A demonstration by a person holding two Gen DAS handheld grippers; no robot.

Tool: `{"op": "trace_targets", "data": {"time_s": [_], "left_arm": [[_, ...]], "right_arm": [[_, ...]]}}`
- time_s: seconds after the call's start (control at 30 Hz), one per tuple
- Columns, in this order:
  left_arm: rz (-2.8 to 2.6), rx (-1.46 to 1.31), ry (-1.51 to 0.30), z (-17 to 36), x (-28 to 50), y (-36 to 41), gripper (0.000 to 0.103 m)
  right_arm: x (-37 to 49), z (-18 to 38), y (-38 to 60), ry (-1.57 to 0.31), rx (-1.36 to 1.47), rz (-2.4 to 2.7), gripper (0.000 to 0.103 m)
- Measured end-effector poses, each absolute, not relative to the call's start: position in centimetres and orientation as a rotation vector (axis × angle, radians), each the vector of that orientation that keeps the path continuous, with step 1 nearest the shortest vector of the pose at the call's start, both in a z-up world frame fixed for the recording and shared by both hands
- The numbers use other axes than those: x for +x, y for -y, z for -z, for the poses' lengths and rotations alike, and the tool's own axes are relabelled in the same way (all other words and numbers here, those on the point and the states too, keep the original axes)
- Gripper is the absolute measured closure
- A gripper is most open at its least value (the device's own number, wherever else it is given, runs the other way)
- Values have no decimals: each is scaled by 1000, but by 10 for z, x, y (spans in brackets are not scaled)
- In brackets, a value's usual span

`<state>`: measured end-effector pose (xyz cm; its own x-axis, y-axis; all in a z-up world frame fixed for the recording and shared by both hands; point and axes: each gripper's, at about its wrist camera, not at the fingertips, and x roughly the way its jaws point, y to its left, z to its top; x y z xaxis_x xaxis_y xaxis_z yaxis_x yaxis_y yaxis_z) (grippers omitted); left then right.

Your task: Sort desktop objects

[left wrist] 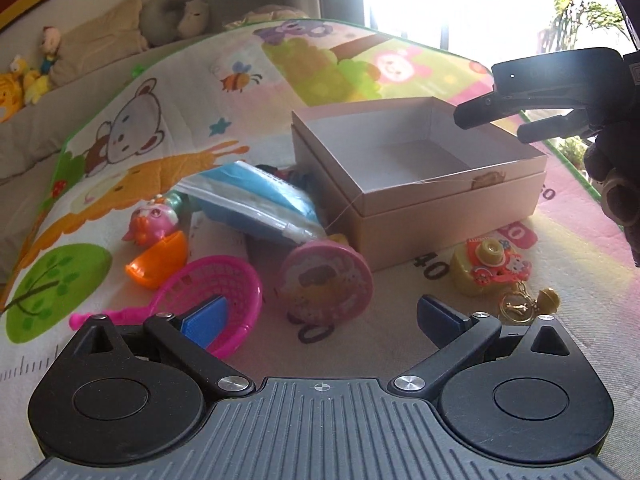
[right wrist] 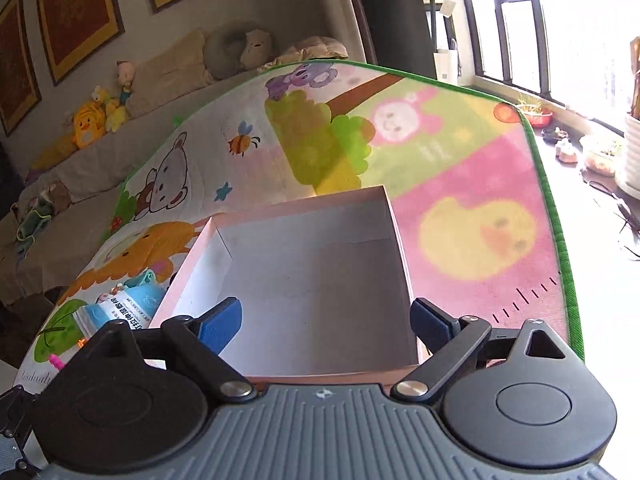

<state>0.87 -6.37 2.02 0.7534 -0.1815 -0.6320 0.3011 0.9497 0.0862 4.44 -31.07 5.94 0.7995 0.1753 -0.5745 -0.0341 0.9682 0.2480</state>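
Note:
An empty pink cardboard box sits on a cartoon play mat; in the right wrist view its rim lies just below my fingers. Left of it lie a blue packet, a pink round tin, a pink toy basket, an orange scoop, a pink owl toy and a yellow toy camera keychain. My left gripper is open and empty, low over the mat before the tin. My right gripper is open and empty above the box; it shows in the left wrist view.
The play mat has a green edge on the right, with a window sill and plant pots beyond. A sofa with plush toys and cushions stands behind at the left.

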Motion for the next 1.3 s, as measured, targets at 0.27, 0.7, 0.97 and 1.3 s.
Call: {"op": "trace_targets", "data": {"time_s": [0.27, 0.7, 0.97, 1.3], "left_arm": [[277, 203, -643, -14, 27, 73, 1], [336, 278, -633, -19, -3, 67, 39], [380, 382, -583, -41, -51, 52, 37], [370, 326, -712, -21, -58, 50, 11]], "right_arm": [[36, -76, 289, -555, 190, -182, 12], [45, -46, 311, -634, 282, -159, 5], [4, -59, 299, -590, 193, -229, 5], [-50, -42, 270, -629, -44, -250, 5]]}}
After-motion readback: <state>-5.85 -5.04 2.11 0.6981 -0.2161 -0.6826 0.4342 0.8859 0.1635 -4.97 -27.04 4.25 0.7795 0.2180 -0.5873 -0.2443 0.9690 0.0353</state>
